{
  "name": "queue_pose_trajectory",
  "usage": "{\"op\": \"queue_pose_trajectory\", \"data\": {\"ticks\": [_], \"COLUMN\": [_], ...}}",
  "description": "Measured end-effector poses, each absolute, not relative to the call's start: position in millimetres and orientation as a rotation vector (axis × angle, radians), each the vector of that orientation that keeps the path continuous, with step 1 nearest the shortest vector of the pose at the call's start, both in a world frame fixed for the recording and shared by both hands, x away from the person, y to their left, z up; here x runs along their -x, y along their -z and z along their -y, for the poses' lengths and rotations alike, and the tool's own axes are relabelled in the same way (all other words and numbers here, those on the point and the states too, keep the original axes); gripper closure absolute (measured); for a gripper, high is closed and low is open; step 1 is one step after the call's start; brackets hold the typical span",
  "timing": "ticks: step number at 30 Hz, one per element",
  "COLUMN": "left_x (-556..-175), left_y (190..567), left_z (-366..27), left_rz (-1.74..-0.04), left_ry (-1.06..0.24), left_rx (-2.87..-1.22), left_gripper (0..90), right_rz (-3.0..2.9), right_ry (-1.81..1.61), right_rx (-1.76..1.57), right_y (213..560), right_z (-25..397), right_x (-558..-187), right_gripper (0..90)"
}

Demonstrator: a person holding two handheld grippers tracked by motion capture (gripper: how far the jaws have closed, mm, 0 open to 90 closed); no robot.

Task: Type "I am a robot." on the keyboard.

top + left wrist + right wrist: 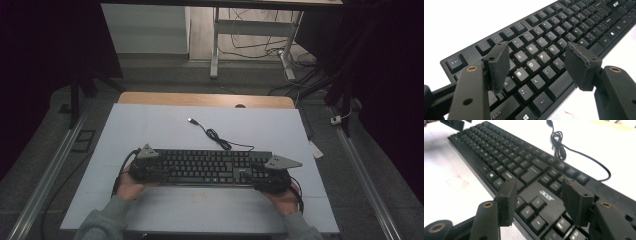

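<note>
**Two tools poised over a black keyboard on a white bench**

A black keyboard [207,167] lies across the lower centre of the high view, resting on the white sheet that covers the bench [150,130]. The left tool [145,167] sits over the keyboard's left end at lower left of centre, held by the person's left hand [129,187]; the right tool [270,175] sits over the right end, held by the right hand [286,199]. Grey sleeves enter from the bottom edge of the frame.

In the left gripper view the left tool [537,63] has its jaws spread wide above the letter keys, with the S, D and X keys showing in the gap between the padded tips, which pinch nothing. In the right gripper view the right tool [540,200] is likewise spread, its pads hanging on either side of the Acer logo near the arrow keys and closing on nothing.

The keyboard's cable [220,140] runs from the far edge toward the upper centre of the high view, looping once before ending in a USB plug [191,120] that lies loose on the white sheet
</note>
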State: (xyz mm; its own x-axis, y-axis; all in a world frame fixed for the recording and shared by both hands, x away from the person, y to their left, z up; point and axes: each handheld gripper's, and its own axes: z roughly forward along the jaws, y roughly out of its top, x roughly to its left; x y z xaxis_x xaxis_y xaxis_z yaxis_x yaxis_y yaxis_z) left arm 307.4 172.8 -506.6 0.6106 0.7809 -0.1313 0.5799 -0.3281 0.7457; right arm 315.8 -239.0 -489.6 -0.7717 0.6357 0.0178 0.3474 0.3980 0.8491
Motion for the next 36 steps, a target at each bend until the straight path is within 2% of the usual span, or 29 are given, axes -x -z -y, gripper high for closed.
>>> {"op": "queue_pose_trajectory", "data": {"ticks": [6,12,15,23,36], "left_x": [-308,-307,-306,-308,-307], "left_y": [508,506,506,508,508], "left_z": [-171,-170,-169,-167,-163], "left_rz": [-1.067,-1.066,-1.064,-1.059,-1.049], "left_ry": [-0.312,-0.314,-0.316,-0.31,-0.319], "left_rx": [-2.049,-2.043,-2.042,-2.052,-2.065], "left_gripper": [36.8,36.7,36.6,36.3,36.2], "right_rz": [-2.364,-2.375,-2.391,-2.467,-2.555], "right_ry": [-1.32,-1.325,-1.324,-1.323,-1.291], "right_rx": [-0.834,-0.82,-0.799,-0.758,-0.721], "right_y": [482,472,467,468,486], "right_z": [224,207,197,170,129], "right_x": [-321,-328,-333,-343,-362], "right_gripper": [49.5,56.9,63.8,89.4,89.6]}}
